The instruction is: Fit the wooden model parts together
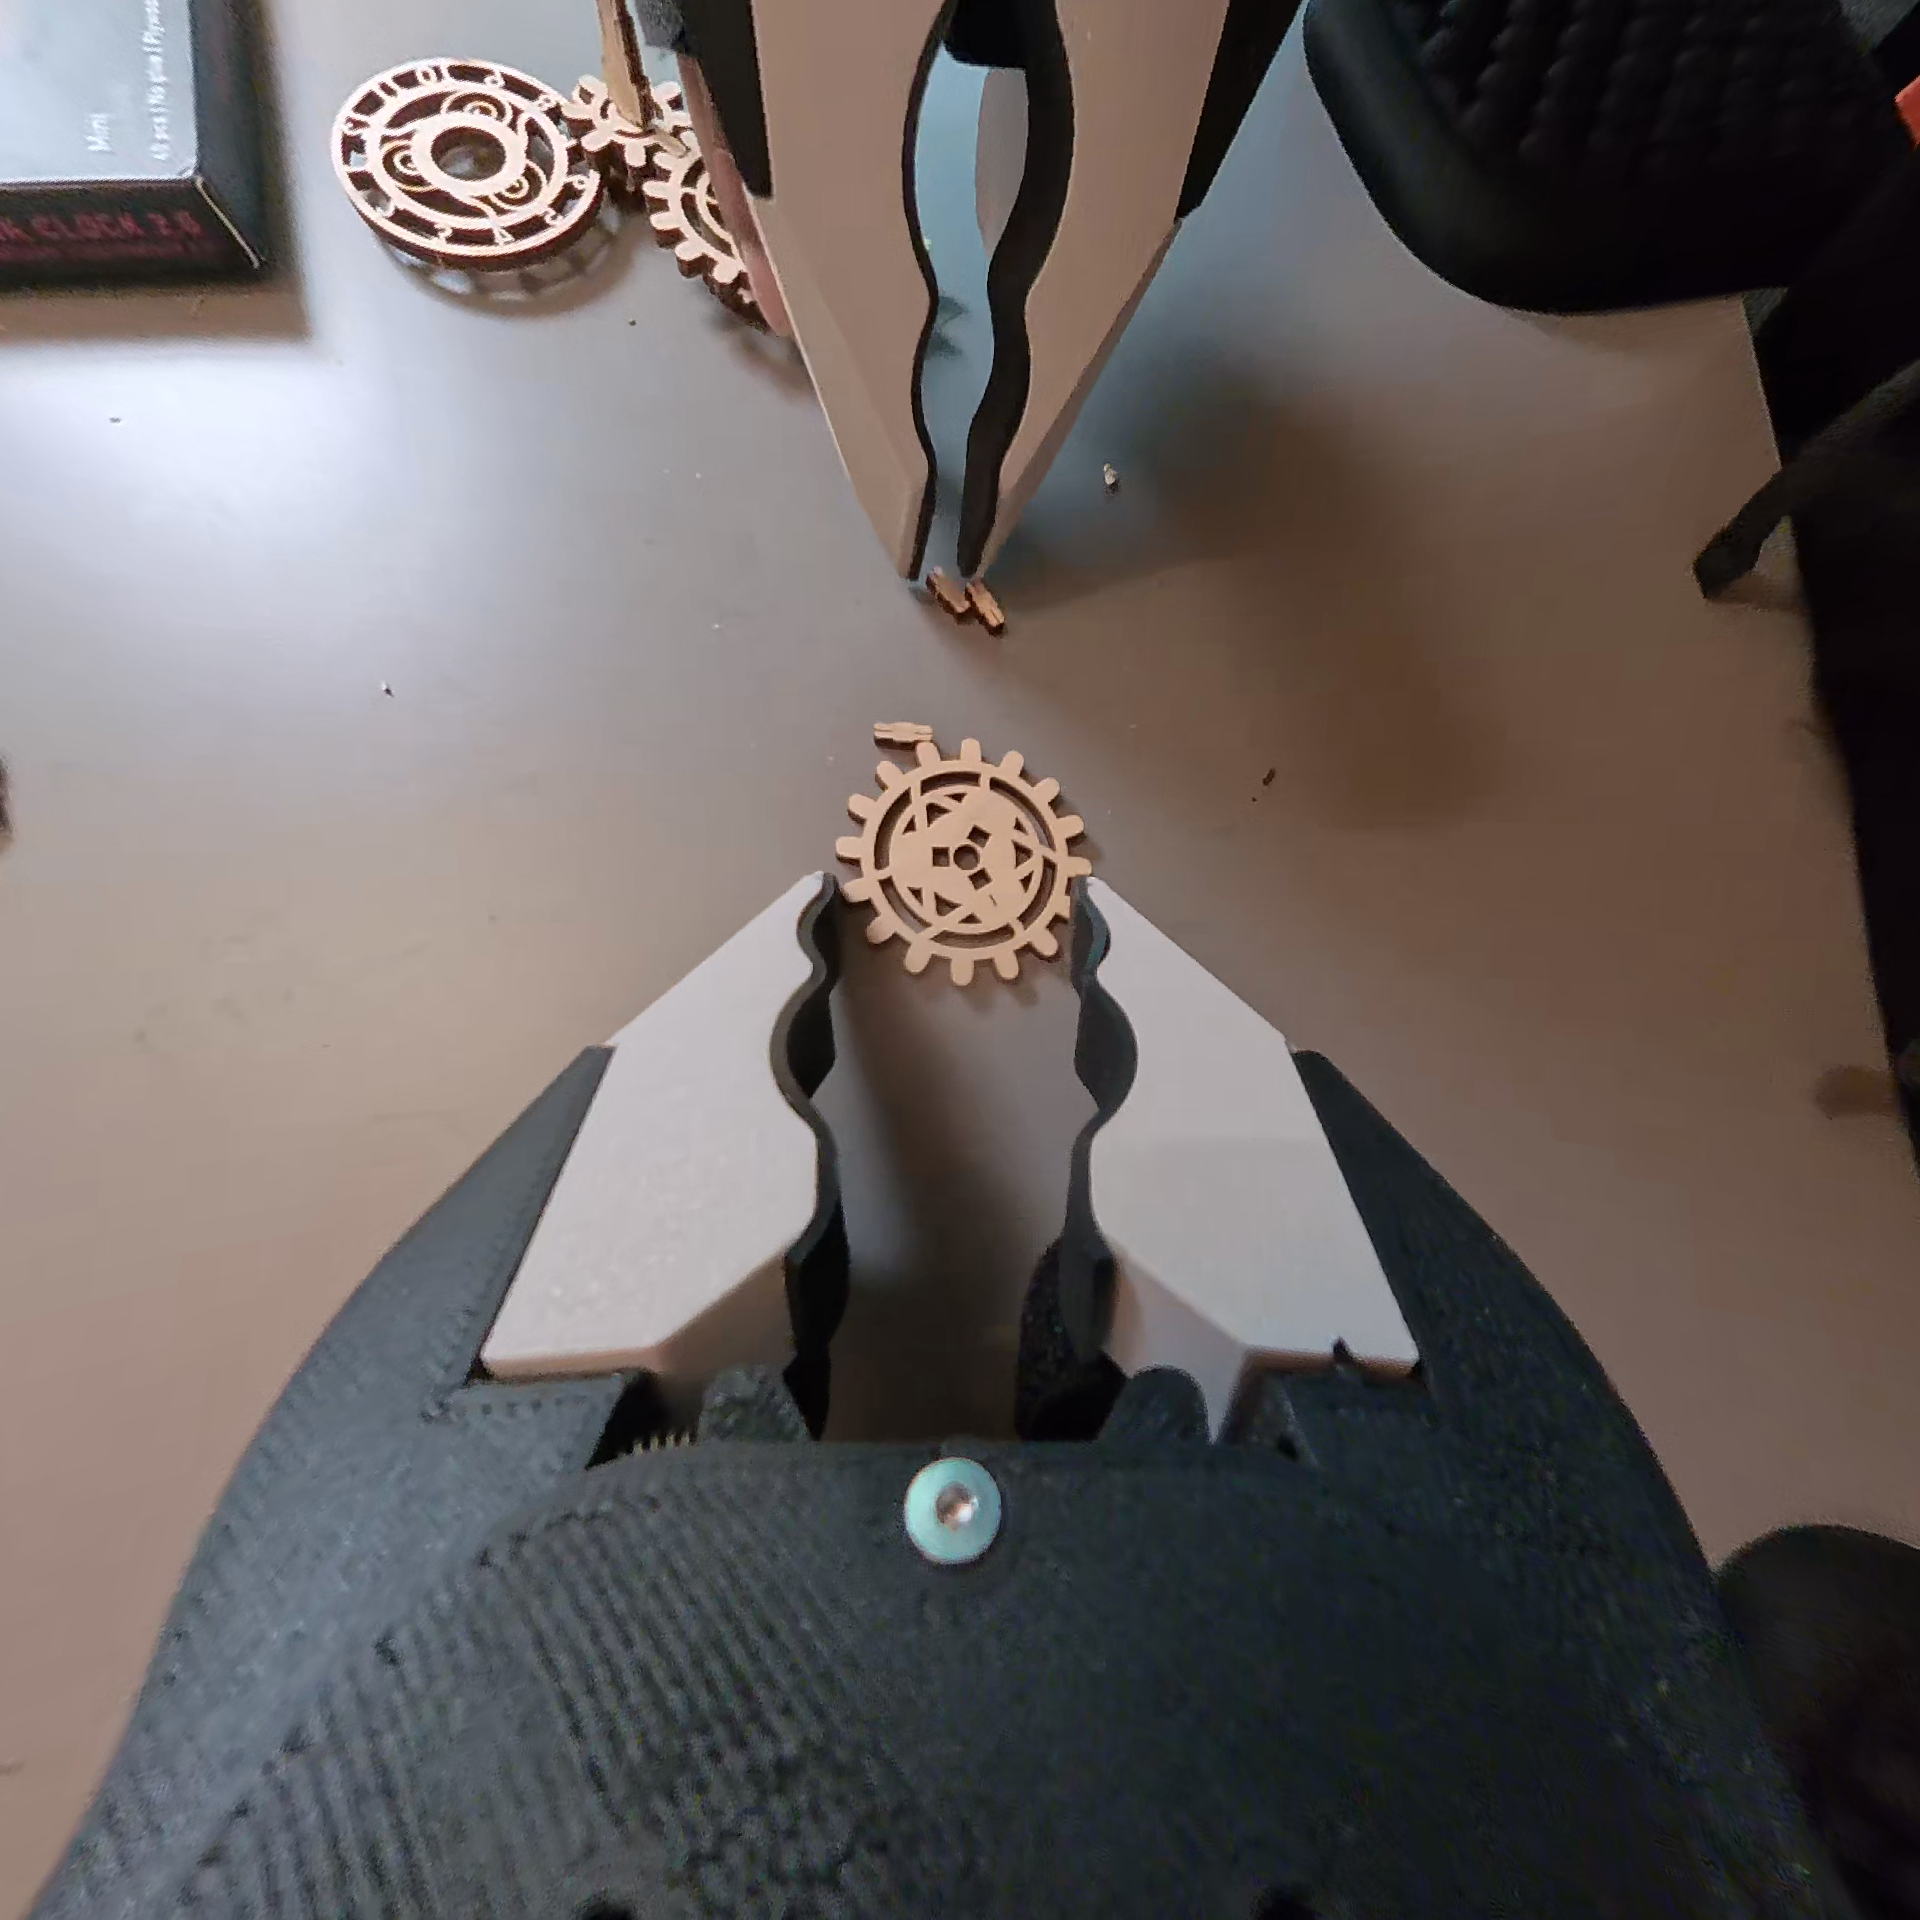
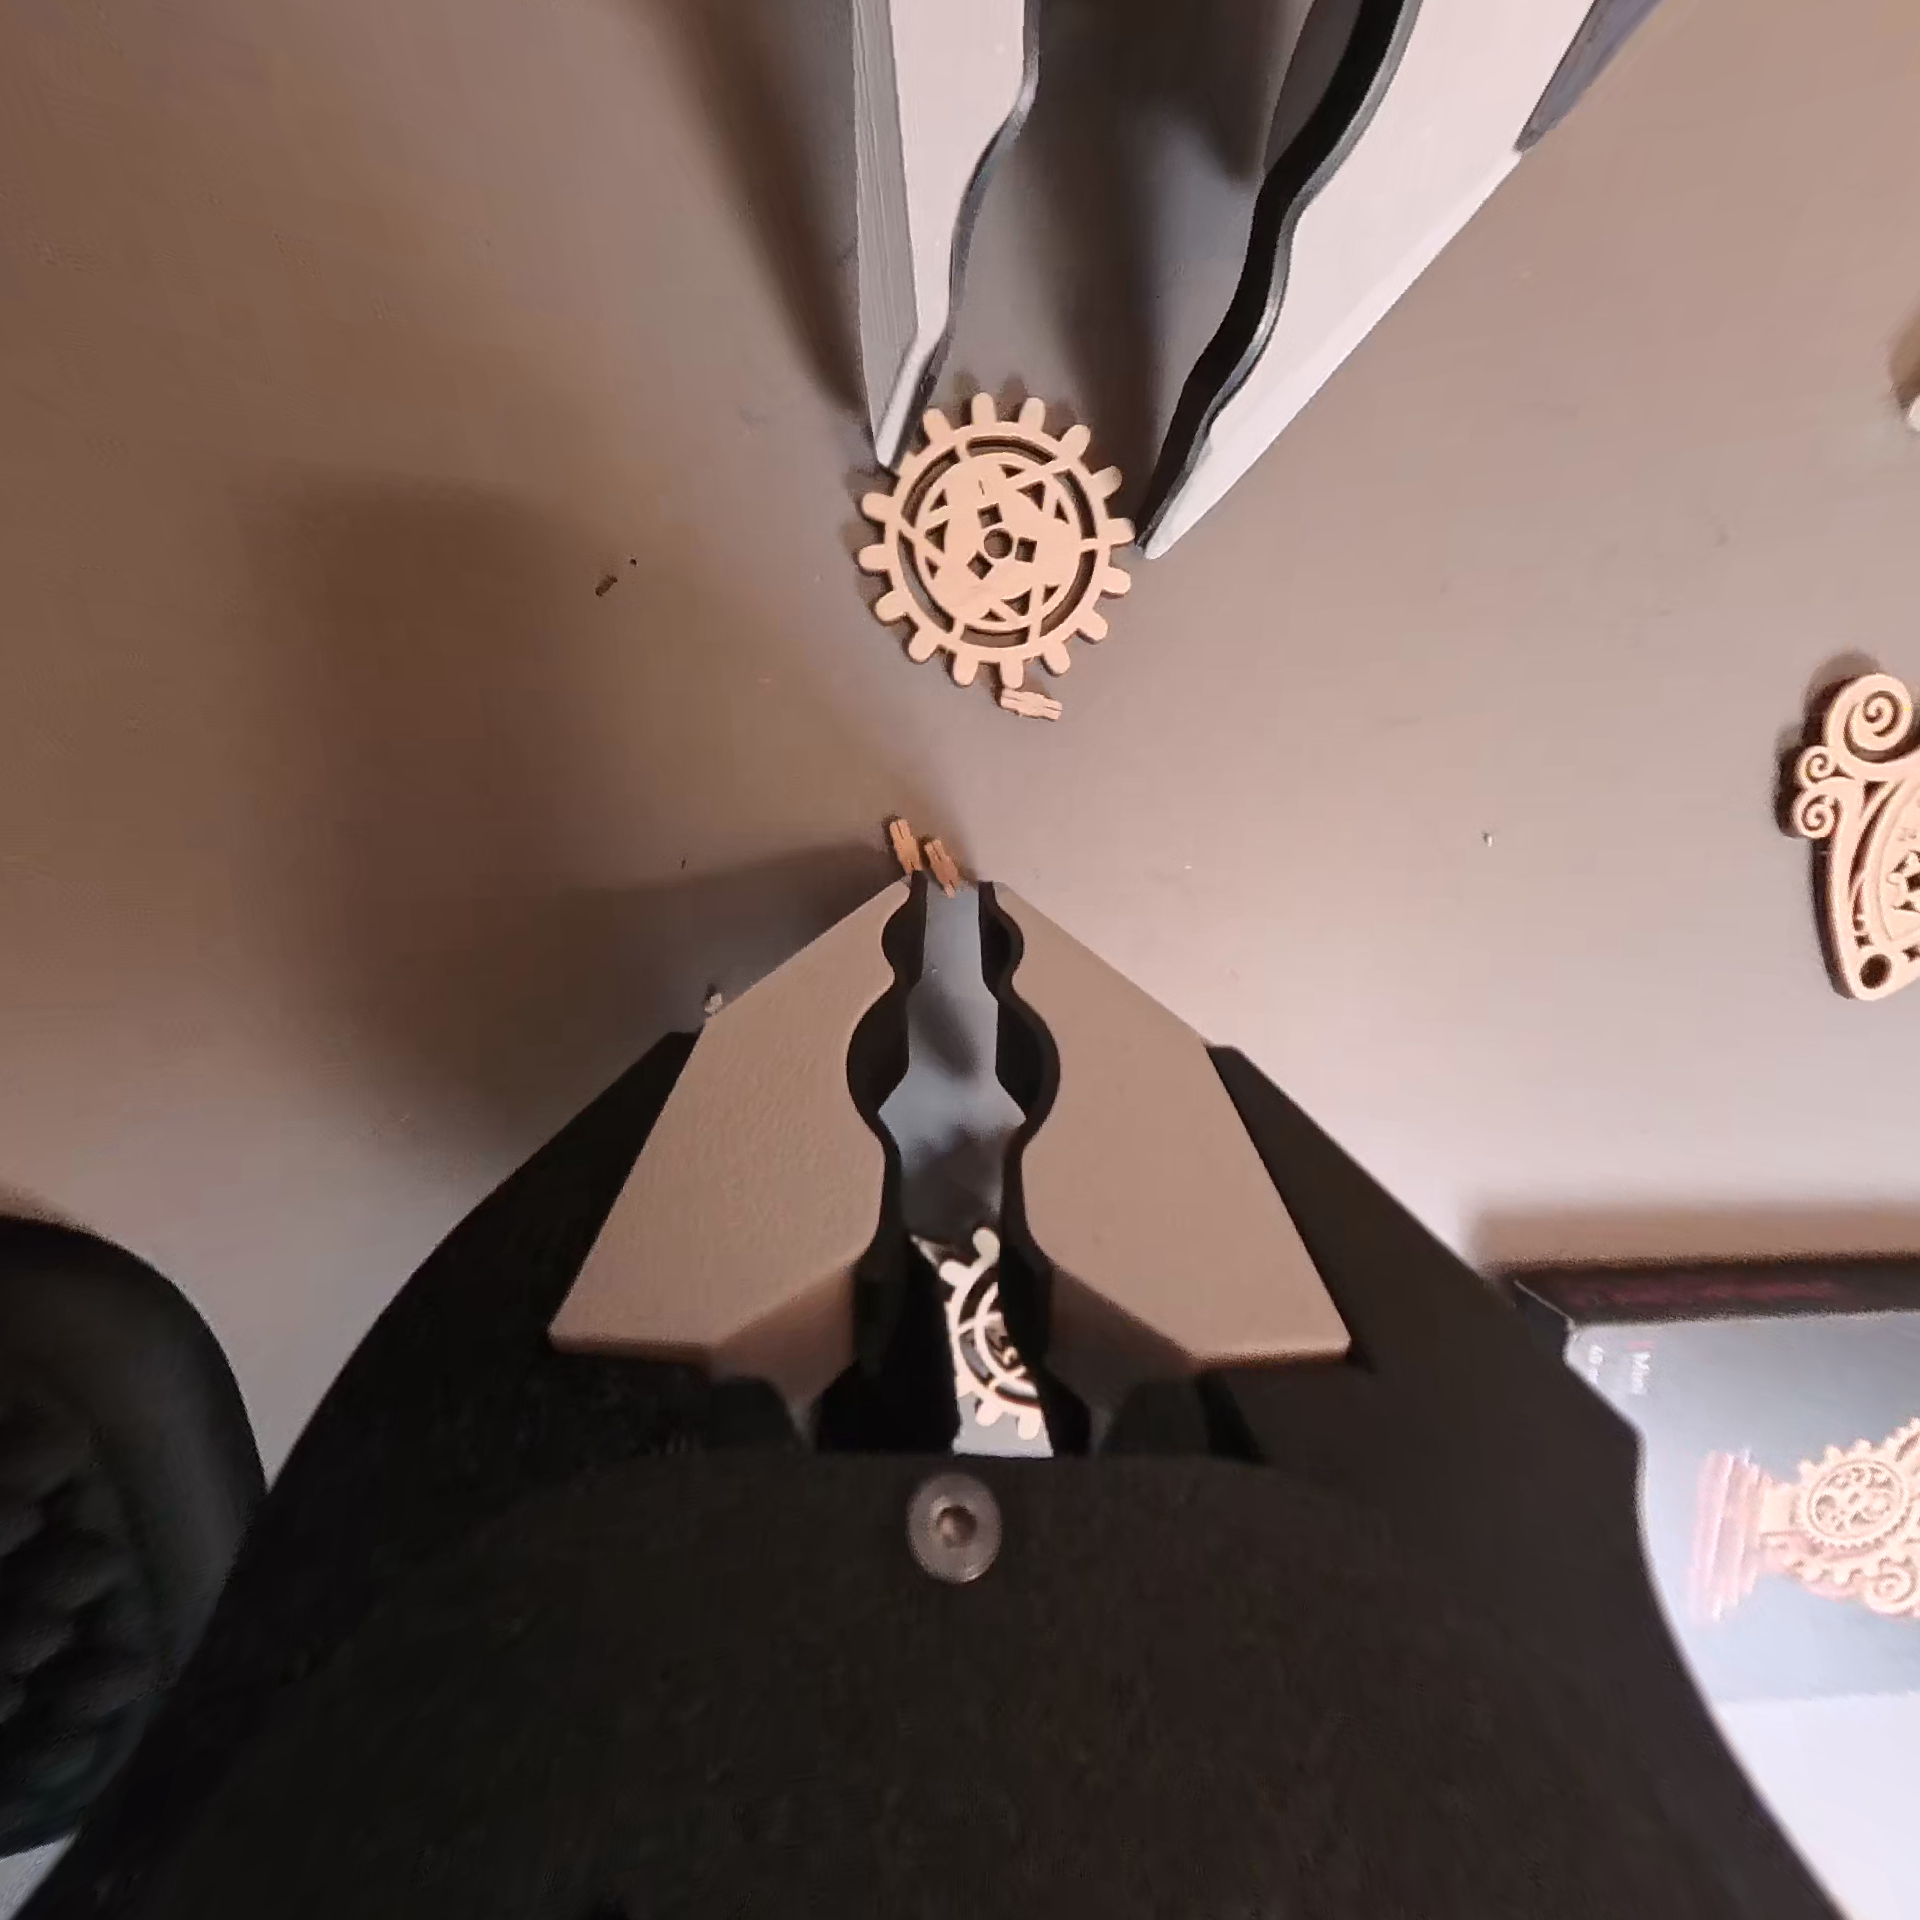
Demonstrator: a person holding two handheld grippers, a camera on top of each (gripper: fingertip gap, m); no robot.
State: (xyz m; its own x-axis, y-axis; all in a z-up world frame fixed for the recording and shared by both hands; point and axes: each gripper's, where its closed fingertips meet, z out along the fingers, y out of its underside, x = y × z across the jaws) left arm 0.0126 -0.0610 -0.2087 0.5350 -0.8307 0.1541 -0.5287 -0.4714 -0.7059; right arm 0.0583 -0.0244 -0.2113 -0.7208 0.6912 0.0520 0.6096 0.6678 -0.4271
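A flat wooden gear lies on the grey table. My left gripper is open, with its fingertips on either side of the gear's near half, close to its teeth. Two tiny wooden pins lie side by side on the table farther off. My right gripper points down at them, its jaws only a narrow gap apart and the tips right at the pins. In the right wrist view the pins sit at my right gripper's tips. The gear lies beyond, between the left gripper's fingers. A third small pin lies beside the gear.
A partly built set of wooden wheels and gears stands at the far left, next to a dark box. A black chair is past the table's far right edge. An ornate wooden plate lies at the right of the right wrist view. The tips of one gripper are about 7 centimeters away from the tips of the other. The ornate wooden plate is about 15 centimeters from both grippers' fingertips.
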